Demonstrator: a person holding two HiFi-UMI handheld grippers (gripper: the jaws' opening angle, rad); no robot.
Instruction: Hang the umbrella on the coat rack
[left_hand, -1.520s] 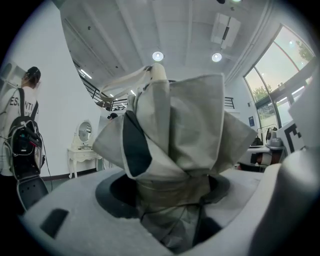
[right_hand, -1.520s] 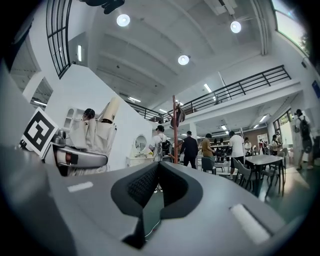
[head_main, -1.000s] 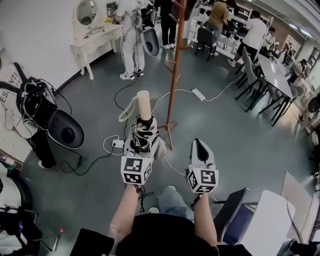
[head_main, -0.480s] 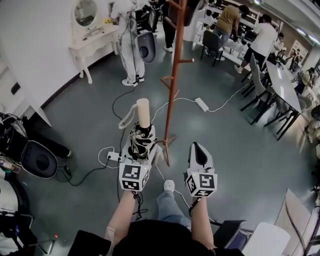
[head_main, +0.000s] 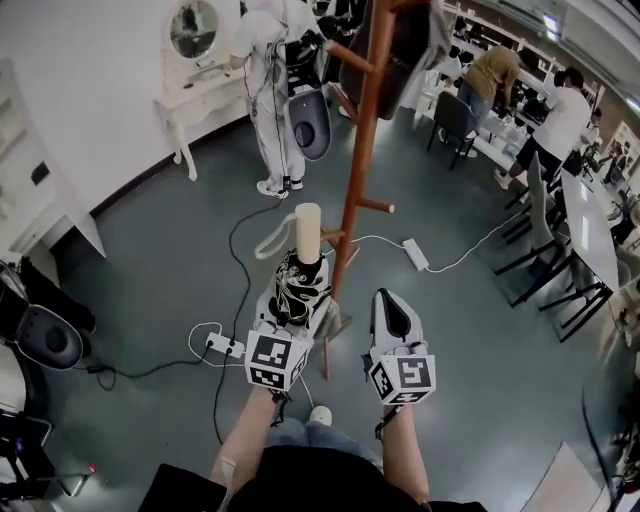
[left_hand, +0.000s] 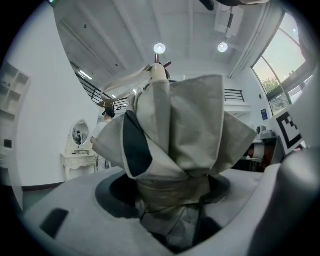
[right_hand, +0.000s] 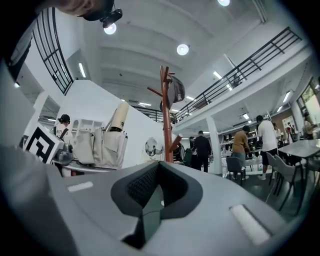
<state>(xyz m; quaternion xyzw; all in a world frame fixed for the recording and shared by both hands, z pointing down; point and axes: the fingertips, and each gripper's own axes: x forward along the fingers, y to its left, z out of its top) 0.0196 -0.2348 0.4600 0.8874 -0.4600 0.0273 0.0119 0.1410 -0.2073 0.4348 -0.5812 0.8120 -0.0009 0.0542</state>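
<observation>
Left gripper (head_main: 296, 300) is clamped on the umbrella (head_main: 298, 285). It's folded, the black-and-white canopy is bunched between the jaws, and the cream handle (head_main: 307, 228) sticks out twd 12 o'clock. A pale strap (head_main: 270, 238) loops off the handle at 9. In the left gripper view the beige folds fill the whole gap and the jaws press in from both sides, standing fairly wide round the bundle.

Right gripper (head_main: 391, 308) sits at 3 o'clock of the left one, apart from it. Its jaws are together w/ nothing in them; the right gripper view shows the two sides meeting.

Coat rack (head_main: 362, 140) is a red-brown pole just beside the umbrella, at about 1 o'clock from it. A short peg (head_main: 376, 207) juts out at 2 o'clock of the handle. A lower stub (head_main: 331, 237) lies right by the handle, and I can't tell if they touch. The umbrella isn't on the rack — only the gripper holds it. A dark bag or garment (head_main: 402, 40) hangs near the pole's top.

On the grey floor (head_main: 150, 260) a white power strip (head_main: 415, 254) lies at 3 o'clock of the pole. A second strip (head_main: 222, 345) lies at 9 o'clock of the left gripper.

By the wall at 11 o'clock stands a white vanity table (head_main: 195, 95) w/ a round mirror (head_main: 194, 27). A person in white (head_main: 268, 80) stands just beside it. More people (head_main: 490, 75), chairs and desks are well off at 1–2 o'clock.
</observation>
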